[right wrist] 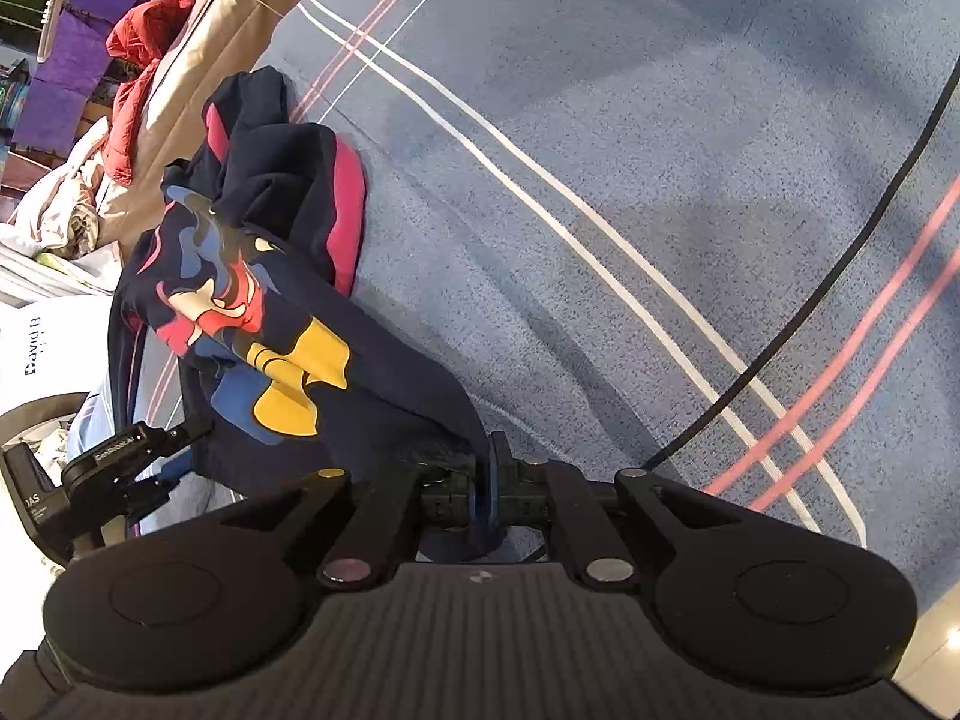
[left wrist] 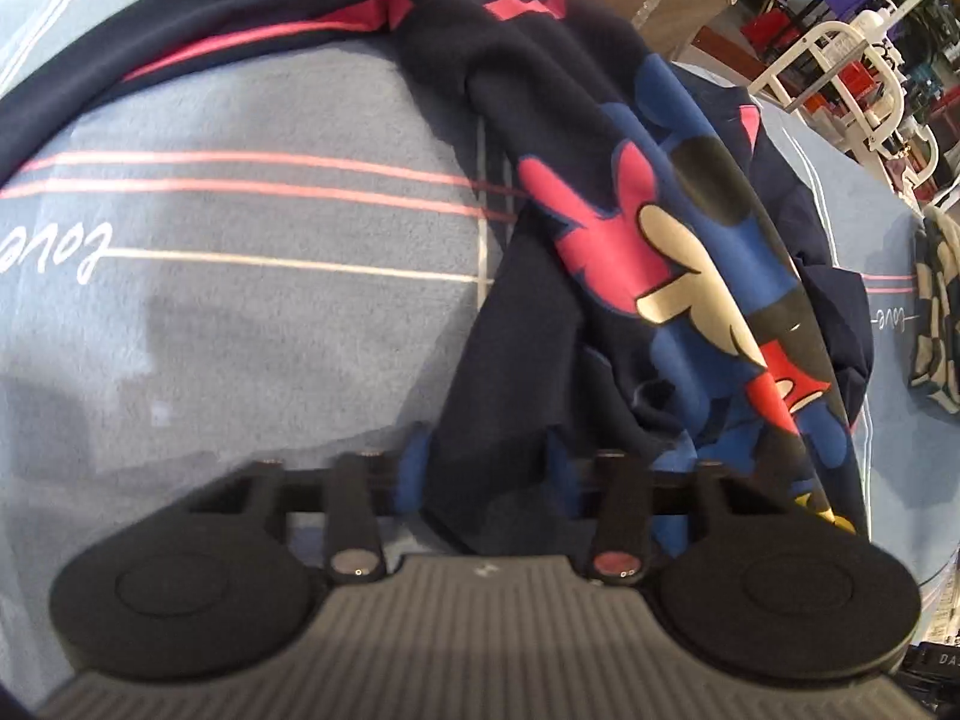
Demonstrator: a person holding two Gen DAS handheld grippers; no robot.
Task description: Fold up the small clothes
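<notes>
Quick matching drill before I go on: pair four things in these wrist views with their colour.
Things:
1. garment
2. blanket
3. jacket
4. rack

Colours:
A. white
B. red
C. navy with a cartoon print
D. blue-grey with pink and white stripes

Pairs: 1-C, 2-D, 3-B, 4-A
</notes>
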